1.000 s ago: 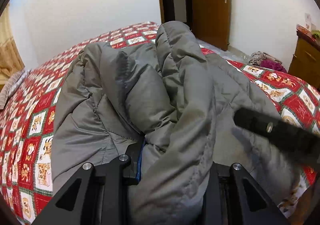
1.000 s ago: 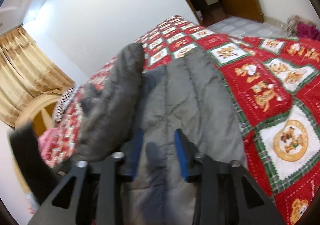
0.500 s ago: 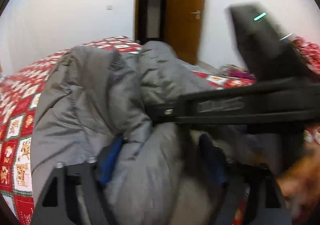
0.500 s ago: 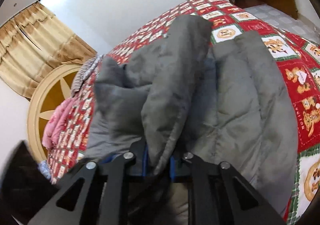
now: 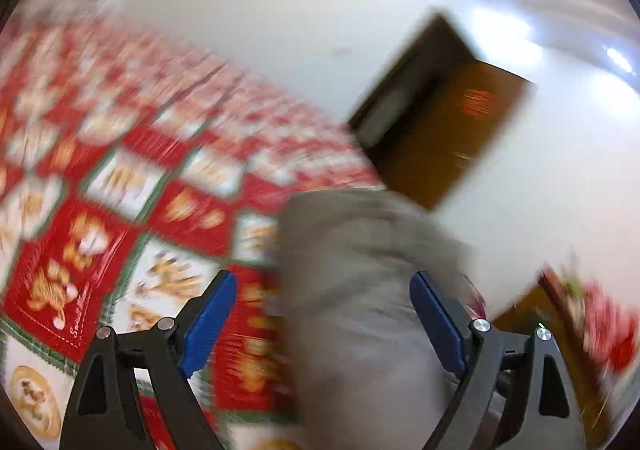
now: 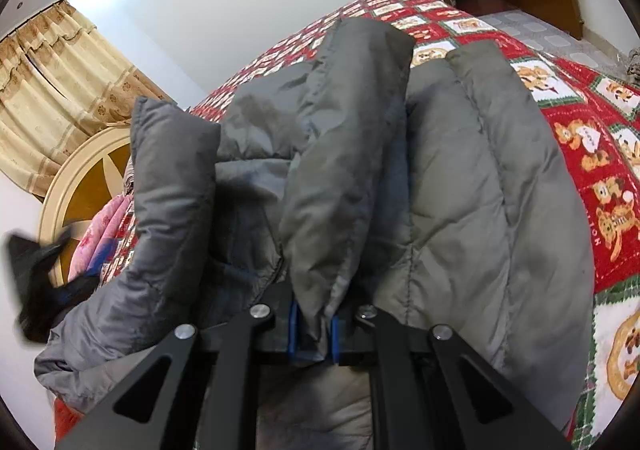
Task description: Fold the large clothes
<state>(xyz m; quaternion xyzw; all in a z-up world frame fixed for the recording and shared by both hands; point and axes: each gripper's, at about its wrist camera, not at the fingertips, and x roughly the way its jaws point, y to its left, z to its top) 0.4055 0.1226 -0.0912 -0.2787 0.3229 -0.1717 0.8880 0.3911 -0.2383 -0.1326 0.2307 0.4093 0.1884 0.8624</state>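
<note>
A large grey puffer jacket (image 6: 472,185) lies on a bed with a red and white patchwork cover (image 6: 600,137). My right gripper (image 6: 314,324) is shut on a fold of the jacket and holds it up above the rest. My left gripper (image 5: 320,318) is open and empty; its blue pads (image 5: 208,322) stand wide apart. Its view is blurred by motion. Part of the grey jacket (image 5: 360,290) shows between and beyond the left fingers, apart from them. The left gripper shows as a dark blurred shape (image 6: 36,290) at the left edge of the right wrist view.
A brown door (image 5: 452,137) stands open in the white wall beyond the bed. A round cream headboard (image 6: 80,185) and tan curtains (image 6: 52,89) are at the left. Pink bedding (image 6: 108,230) lies by the headboard.
My left gripper has let go of the jacket, opened wide and swung away to the left. My right gripper has stayed shut on the fold and lifted it.
</note>
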